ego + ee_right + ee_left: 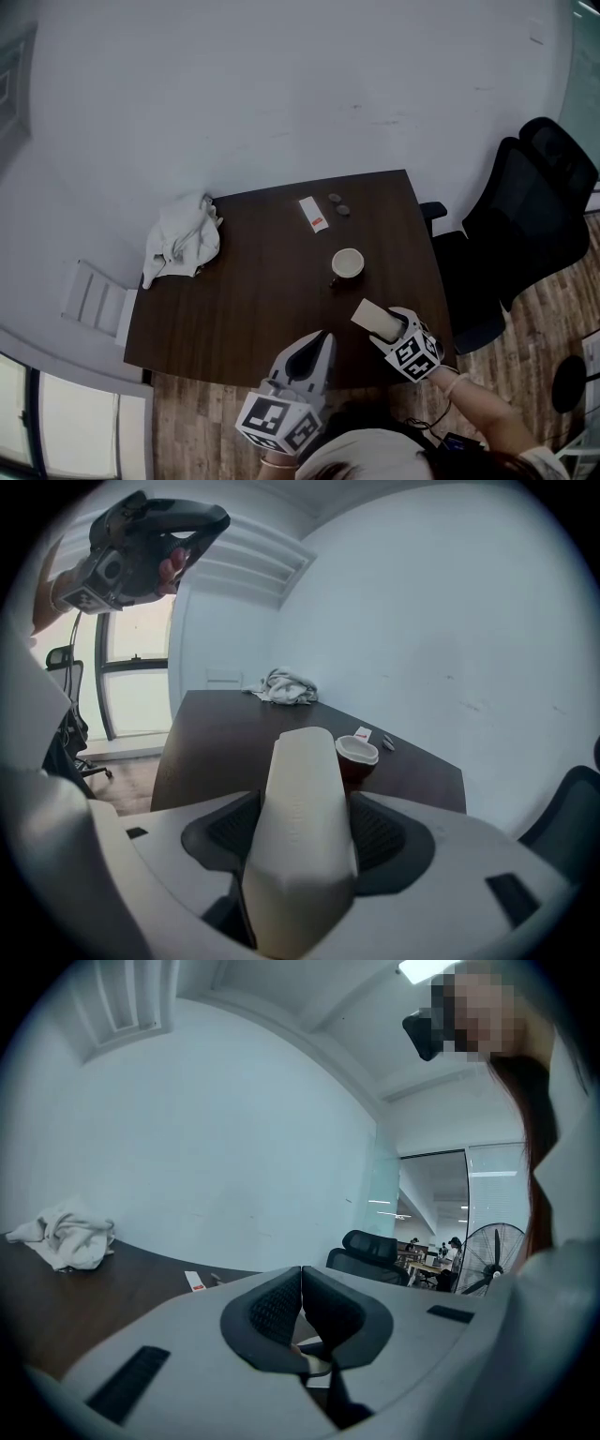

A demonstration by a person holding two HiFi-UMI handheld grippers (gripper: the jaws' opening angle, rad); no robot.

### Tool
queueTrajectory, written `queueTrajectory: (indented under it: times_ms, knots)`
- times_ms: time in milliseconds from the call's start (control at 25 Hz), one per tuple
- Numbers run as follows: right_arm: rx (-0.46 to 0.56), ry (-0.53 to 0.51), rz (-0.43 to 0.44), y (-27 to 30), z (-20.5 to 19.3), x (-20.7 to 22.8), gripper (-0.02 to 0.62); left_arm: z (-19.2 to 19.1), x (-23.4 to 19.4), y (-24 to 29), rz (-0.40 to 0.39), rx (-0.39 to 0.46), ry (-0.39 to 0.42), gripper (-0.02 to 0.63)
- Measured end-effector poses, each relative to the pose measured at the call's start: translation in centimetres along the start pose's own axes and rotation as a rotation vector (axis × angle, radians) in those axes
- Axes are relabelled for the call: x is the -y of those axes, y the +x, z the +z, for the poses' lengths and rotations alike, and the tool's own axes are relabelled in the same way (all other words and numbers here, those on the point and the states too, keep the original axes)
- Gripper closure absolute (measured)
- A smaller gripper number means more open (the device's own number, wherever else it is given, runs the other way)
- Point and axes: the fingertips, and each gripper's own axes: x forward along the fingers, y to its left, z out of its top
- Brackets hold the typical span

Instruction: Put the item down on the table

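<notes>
Left gripper (324, 339): pale grey shell, and look, dark ribbed pads lining the jaws, black slots on the housing.
Right gripper (394, 324): same grey shell, same dark pads.
Marker cubes (277, 422): white faces, bold black square patterns, one on each gripper.
Top (361, 457): white.
Wrist bands (457, 382): thin, pale, one on each wrist.
Head camera (424, 1030): dark, chunky.

I'm looking into an office. A dark wooden table (234, 319) stands against a plain white wall (281, 94), with a black mesh swivel chair (539, 216) beside it on wood-plank flooring (206, 422). Past the glass partition (386, 1194) I can see an open-plan area with desks (429, 1265), a person (454, 1243) seated there, strip ceiling lights (487, 1174) and a pedestal fan (497, 1258).
</notes>
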Motion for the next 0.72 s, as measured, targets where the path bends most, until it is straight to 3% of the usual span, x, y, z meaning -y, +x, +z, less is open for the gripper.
queueTrajectory:
  times_ms: [720]
  knots:
    - [-0.113,0.018,0.067,3.8,-4.6,0.1,0.29,-1.0,-1.5,0.3,0.025,-0.028,-0.02,0.588]
